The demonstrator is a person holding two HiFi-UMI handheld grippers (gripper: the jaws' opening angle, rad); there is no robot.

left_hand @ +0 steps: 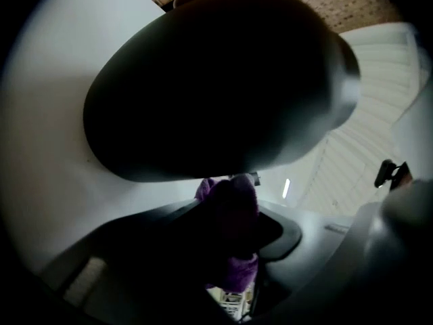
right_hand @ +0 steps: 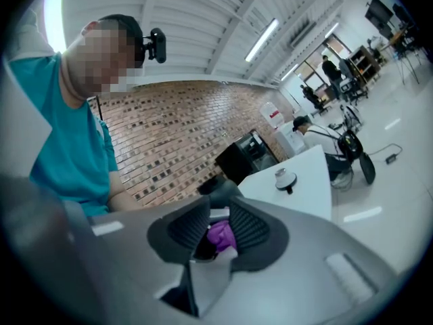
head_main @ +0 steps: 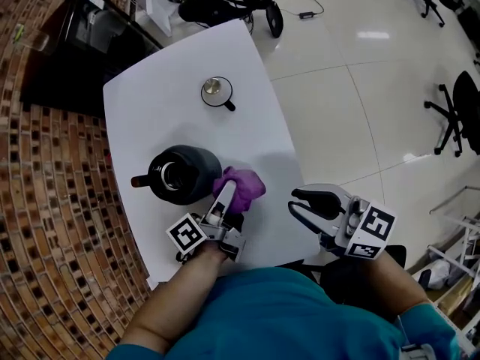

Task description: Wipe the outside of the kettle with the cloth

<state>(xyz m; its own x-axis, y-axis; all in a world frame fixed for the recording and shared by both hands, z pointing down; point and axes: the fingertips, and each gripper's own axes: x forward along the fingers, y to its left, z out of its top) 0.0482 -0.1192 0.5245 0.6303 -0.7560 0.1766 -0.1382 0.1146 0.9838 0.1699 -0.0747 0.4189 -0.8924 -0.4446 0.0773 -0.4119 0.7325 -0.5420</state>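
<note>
Two grippers are in our hands above a white tabletop point(head_main: 247, 66). Our left gripper point(head_main: 226, 195) has its jaws clamped on a bunched purple cloth point(head_main: 244, 181) and presses it against the right side of the black kettle point(head_main: 180, 172). The kettle stands upright near the front edge. Held this way, the cloth can rub the kettle's outer wall. In the left gripper view the kettle looms just past the jaws, with the cloth between. Our right gripper point(head_main: 297, 202) hangs beyond the tabletop's right edge, its jaws apart and empty, seemingly idle. A small round lid point(head_main: 215, 90) sits farther back.
</note>
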